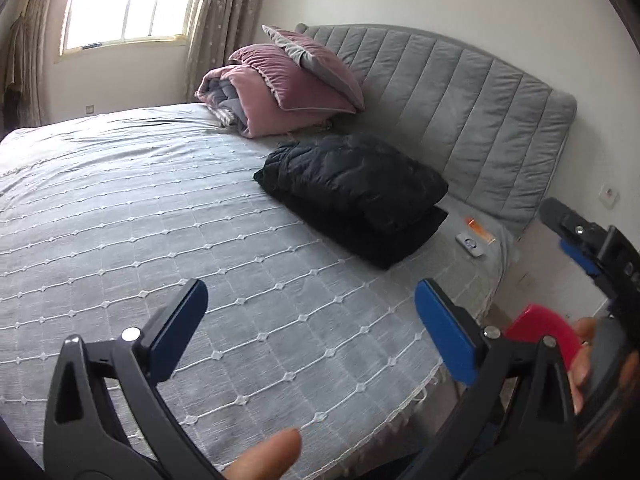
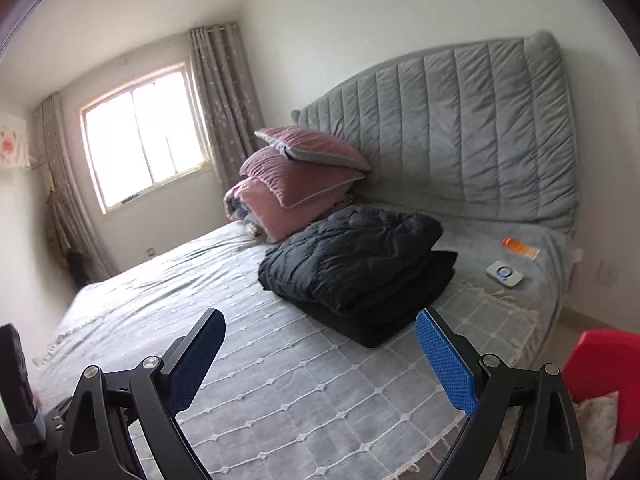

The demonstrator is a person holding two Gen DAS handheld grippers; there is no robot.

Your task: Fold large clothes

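A folded black puffer garment [image 1: 356, 196] lies on the grey quilted bed [image 1: 160, 220] near the headboard; it also shows in the right wrist view [image 2: 356, 268]. My left gripper [image 1: 312, 328] is open and empty, held above the bed's near part, well short of the garment. My right gripper [image 2: 320, 356] is open and empty, also above the bed in front of the garment. The right gripper also shows at the right edge of the left wrist view [image 1: 576, 240].
Pink pillows and a folded pink quilt [image 1: 280, 88] are stacked by the grey headboard [image 1: 460, 92]. An orange tube [image 2: 520, 248] and a small white device [image 2: 505, 274] lie by the headboard. A red object [image 2: 604, 372] stands beside the bed. A window [image 2: 140, 140] is at the far wall.
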